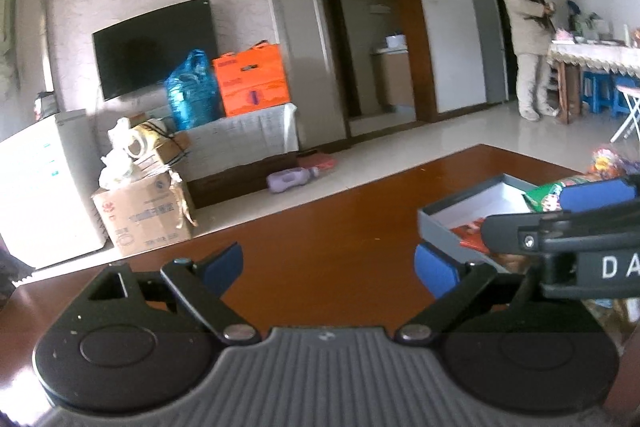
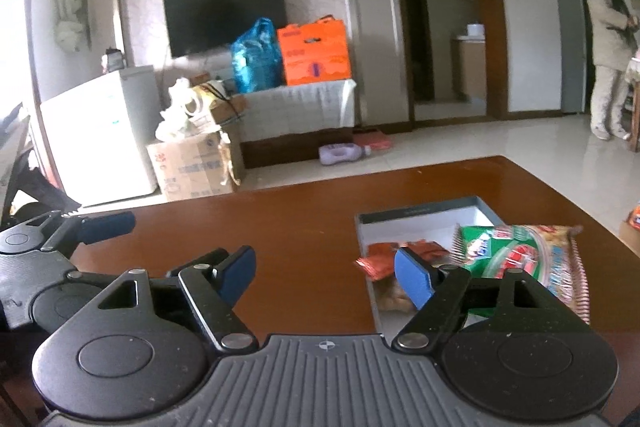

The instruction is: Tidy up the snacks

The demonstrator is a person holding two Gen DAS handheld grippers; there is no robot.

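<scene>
A grey box (image 2: 420, 213) with a white inside lies open on the brown table (image 2: 300, 219). In it are an orange snack packet (image 2: 384, 259) and a pale snack under it. A green and red snack bag (image 2: 512, 255) rests across its right rim. My right gripper (image 2: 326, 271) hovers low at the box's left edge, open, nothing between its blue pads. My left gripper (image 1: 328, 267) is open over bare table, left of the box (image 1: 448, 205). The orange packet (image 1: 470, 229) and green bag (image 1: 548, 193) show beside it. The right gripper's blue pad (image 1: 596, 193) crosses them.
More snack packets (image 1: 612, 159) lie at the table's far right edge. Beyond the table: a tiled floor, a purple bottle (image 2: 340, 153), cardboard boxes (image 2: 192, 167), a white fridge, a TV. A person (image 1: 528, 39) stands by a cloth-covered table (image 1: 592, 55) at the back right.
</scene>
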